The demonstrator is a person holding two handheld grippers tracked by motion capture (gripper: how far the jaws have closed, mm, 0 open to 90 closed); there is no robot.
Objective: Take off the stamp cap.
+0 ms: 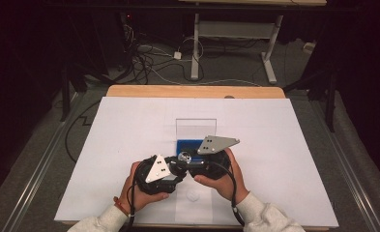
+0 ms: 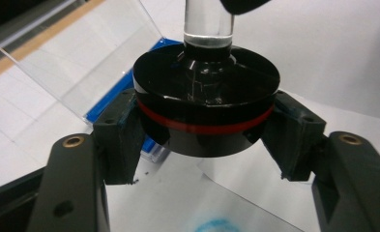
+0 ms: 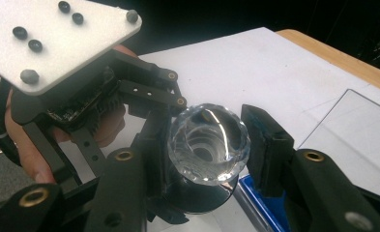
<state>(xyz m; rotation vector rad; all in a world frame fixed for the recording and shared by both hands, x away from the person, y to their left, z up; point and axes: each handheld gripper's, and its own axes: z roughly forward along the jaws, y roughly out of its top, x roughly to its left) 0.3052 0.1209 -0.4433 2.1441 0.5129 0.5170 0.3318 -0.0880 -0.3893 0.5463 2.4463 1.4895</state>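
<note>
Both grippers are clamped — left gripper (image 2: 204, 145) on the black base (image 2: 206, 104), right gripper (image 3: 202, 145) on the clear knob (image 3: 208, 143) — next comes twisting them apart.

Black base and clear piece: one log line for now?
left gripper: shut on black base | right gripper: shut on clear piece | blue case: open behind

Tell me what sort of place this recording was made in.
Probably a lab or recording studio, not a home: a white board covers a wooden table, black curtains surround it, loose cables lie on grey carpet, and a white-legged adjustable desk stands behind.
</note>
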